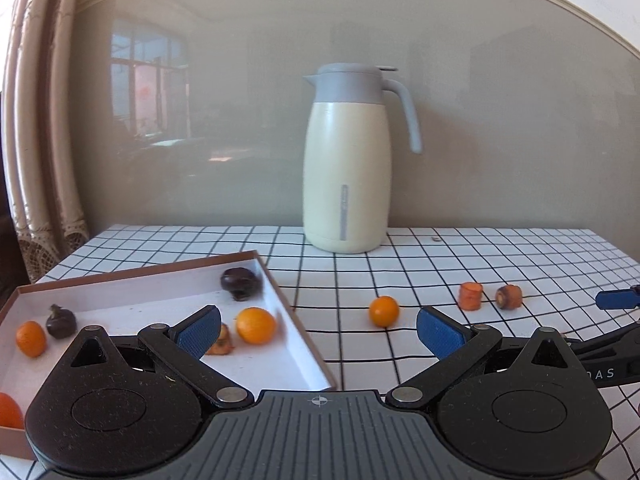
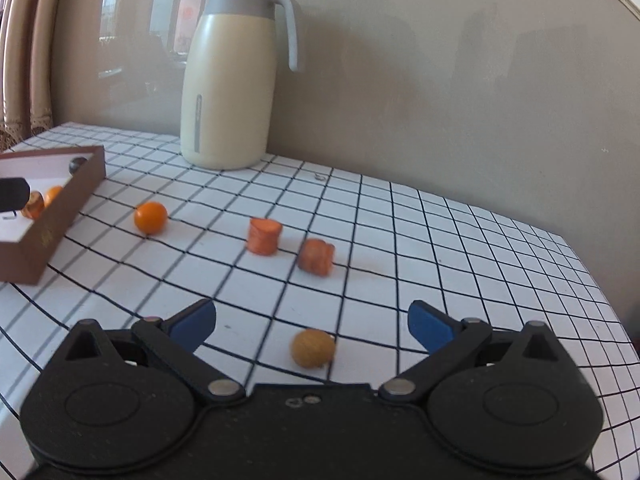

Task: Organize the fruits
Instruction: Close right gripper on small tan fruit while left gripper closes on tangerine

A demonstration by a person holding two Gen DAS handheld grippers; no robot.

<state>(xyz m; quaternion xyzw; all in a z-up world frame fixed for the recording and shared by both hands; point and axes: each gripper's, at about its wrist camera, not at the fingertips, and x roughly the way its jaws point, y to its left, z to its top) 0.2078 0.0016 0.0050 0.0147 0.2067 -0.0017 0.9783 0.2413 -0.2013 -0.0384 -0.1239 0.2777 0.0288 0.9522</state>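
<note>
A brown box (image 1: 308,354) with a white inside lies at the left of the checked table; it shows again as the box (image 2: 76,216). Inside are several small oranges (image 1: 256,326), two dark round fruits (image 1: 240,282) and a carrot piece (image 1: 222,342). My left gripper (image 1: 318,330) hangs open over the box's right edge, holding nothing. On the cloth lie a loose orange (image 2: 151,217), two carrot chunks (image 2: 264,236) (image 2: 317,257) and a tan round fruit (image 2: 313,348). My right gripper (image 2: 312,322) stands open, the tan fruit just between and below its fingers.
A cream jug with a grey lid and handle (image 1: 348,160) stands at the back by the wall, also the jug (image 2: 230,80). A curtain (image 1: 36,120) hangs at the left. The table's right edge (image 2: 600,288) drops off. Bare cloth lies between the loose pieces.
</note>
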